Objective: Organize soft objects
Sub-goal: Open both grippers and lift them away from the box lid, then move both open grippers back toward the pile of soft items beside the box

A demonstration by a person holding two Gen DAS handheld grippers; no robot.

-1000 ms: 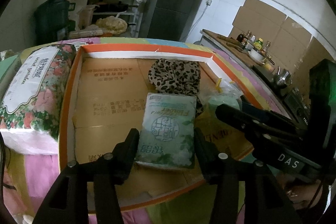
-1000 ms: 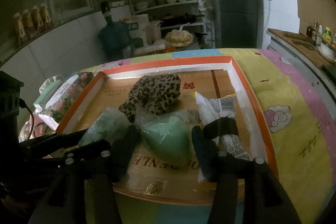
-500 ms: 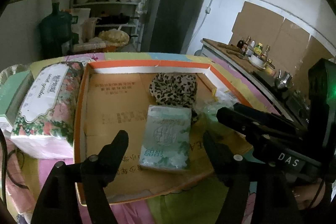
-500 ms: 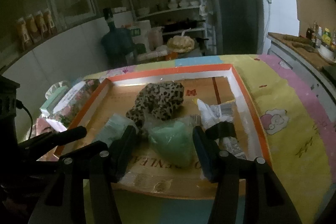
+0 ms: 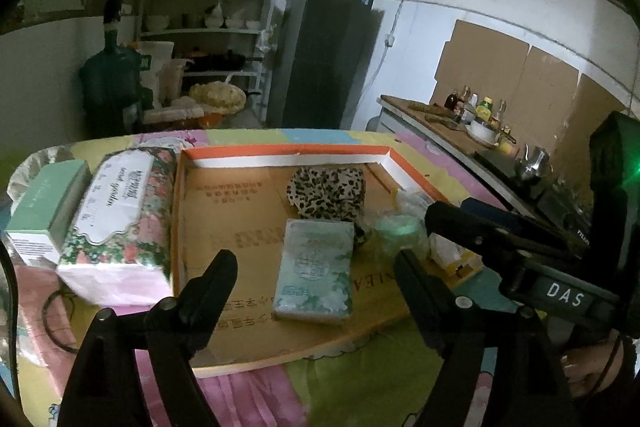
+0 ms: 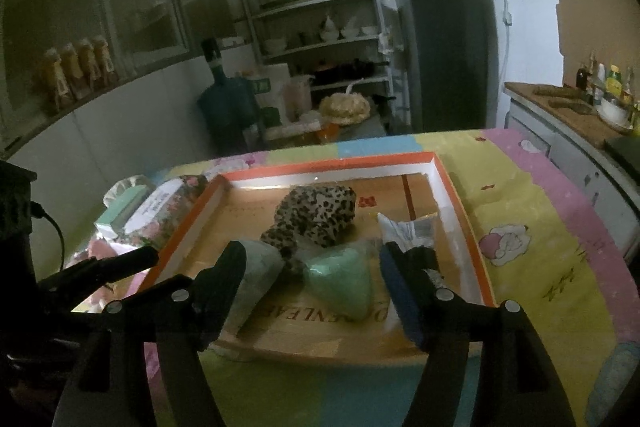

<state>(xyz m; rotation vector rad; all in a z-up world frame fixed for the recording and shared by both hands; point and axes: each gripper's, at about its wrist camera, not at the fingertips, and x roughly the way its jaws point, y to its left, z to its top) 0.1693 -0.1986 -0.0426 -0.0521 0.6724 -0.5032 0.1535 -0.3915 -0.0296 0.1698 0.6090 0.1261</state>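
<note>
Inside the cardboard tray (image 5: pixel 404 183), the tissue pack (image 5: pixel 316 269) lies flat near the front edge, with the green bagged bundle (image 6: pixel 342 283) just beside it and the leopard-print cloth (image 5: pixel 328 195) behind both. The left gripper (image 5: pixel 312 275) and right gripper (image 6: pixel 312 267) have just been opening and stand wide with nothing held. The pack looks light, squashy and slick-wrapped, so it is probably best taken across its long sides.

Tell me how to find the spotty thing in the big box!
Look in the orange-rimmed cardboard tray on the table. The leopard-print cloth lies bunched near its far edge, behind the pale green tissue pack. Only it has dark spots on tan.
</note>
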